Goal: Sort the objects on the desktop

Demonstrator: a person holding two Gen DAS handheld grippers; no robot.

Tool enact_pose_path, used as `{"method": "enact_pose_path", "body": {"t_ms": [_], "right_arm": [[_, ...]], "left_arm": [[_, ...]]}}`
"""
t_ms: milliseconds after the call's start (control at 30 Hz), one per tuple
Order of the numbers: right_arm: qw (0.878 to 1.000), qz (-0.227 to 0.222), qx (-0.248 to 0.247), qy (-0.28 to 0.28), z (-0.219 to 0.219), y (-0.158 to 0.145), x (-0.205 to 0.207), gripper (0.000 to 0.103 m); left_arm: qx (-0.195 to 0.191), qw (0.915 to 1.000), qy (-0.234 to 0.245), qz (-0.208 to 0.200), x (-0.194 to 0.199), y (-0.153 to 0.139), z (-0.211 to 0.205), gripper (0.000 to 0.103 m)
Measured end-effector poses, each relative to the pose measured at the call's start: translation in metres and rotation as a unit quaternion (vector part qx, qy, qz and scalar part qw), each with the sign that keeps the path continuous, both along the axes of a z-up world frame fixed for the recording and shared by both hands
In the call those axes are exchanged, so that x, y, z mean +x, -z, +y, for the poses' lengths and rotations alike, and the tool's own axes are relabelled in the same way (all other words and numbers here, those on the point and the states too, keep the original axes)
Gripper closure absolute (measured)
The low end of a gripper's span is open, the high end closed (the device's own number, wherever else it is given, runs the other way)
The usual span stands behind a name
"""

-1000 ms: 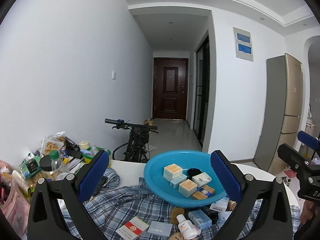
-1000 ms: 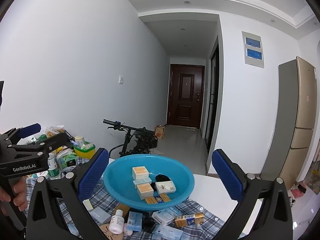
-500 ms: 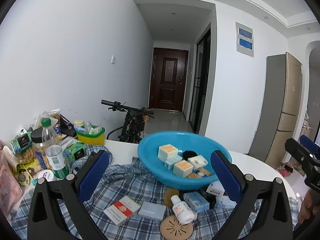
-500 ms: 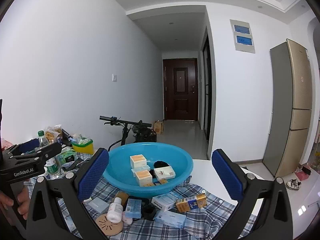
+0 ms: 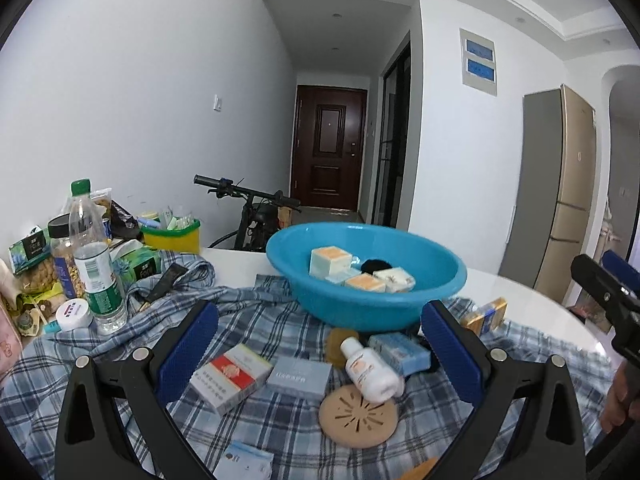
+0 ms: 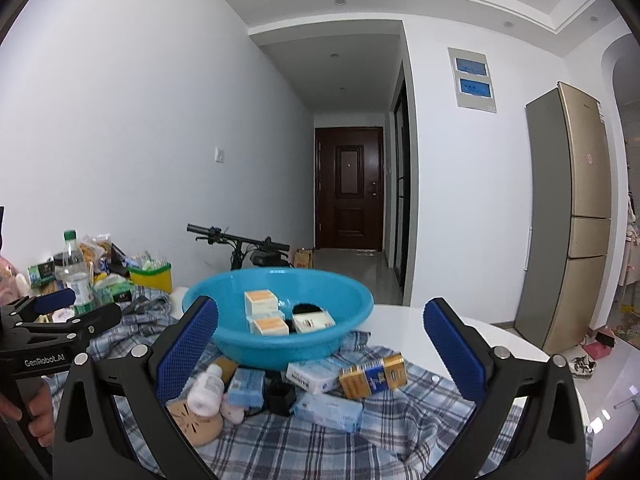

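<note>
A blue basin (image 5: 436, 292) (image 6: 224, 340) holding several small boxes stands on a plaid cloth (image 5: 120, 344). In front of it lie a red-and-white pack (image 5: 230, 376), a grey box (image 5: 300, 374), a white bottle (image 5: 370, 368) (image 6: 206, 390), a tan disc (image 5: 358, 410), a light-blue box (image 5: 400, 352) (image 6: 248, 386) and a gold pack (image 5: 484, 314) (image 6: 374, 374). My left gripper (image 5: 318, 356) is open and empty above these. My right gripper (image 6: 320, 352) is open and empty, near the basin.
At the left stand a water bottle (image 5: 94, 268), snack bags (image 5: 32, 264), a white jar (image 5: 74, 314) and a yellow-green bin (image 5: 172, 234). The white round table (image 6: 500, 340) lies bare at the right. A bicycle (image 5: 256, 208) and fridge (image 6: 568, 216) stand behind.
Both grippers have tilted down and moved closer to the table, so the objects in front of the basin show larger. Both stay open and empty.
</note>
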State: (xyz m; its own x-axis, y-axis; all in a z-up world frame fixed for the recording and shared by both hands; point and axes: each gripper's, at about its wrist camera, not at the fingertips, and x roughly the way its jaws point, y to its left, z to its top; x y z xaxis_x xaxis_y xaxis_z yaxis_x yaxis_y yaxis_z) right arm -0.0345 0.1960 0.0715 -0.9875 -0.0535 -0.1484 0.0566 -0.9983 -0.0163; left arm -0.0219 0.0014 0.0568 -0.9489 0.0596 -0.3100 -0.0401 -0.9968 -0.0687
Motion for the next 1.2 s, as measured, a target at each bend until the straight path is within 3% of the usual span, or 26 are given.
{"method": "enact_pose_path", "body": {"t_ms": [333,600,933,1200], "right_arm": [[1.000,-0.023,-0.005,0.005,0.001,0.036,0.002,0.001],[0.999,-0.032,-0.019,0.009,0.004,0.055,0.001,0.001],[0.999,-0.043,-0.014,0.007,0.001,0.070,-0.001,0.001],[0.997,-0.073,0.000,0.020,-0.004,0.075,-0.012,0.001]], "left_arm": [[-0.018,0.9997,-0.018,0.000,0.006,0.036,0.003,0.000],[-0.003,0.9995,-0.032,0.006,0.007,0.047,-0.008,0.000],[-0.026,0.9986,-0.043,0.014,0.009,0.057,-0.005,0.000],[-0.021,0.9988,-0.041,0.015,0.008,0.057,-0.008,0.000]]}}
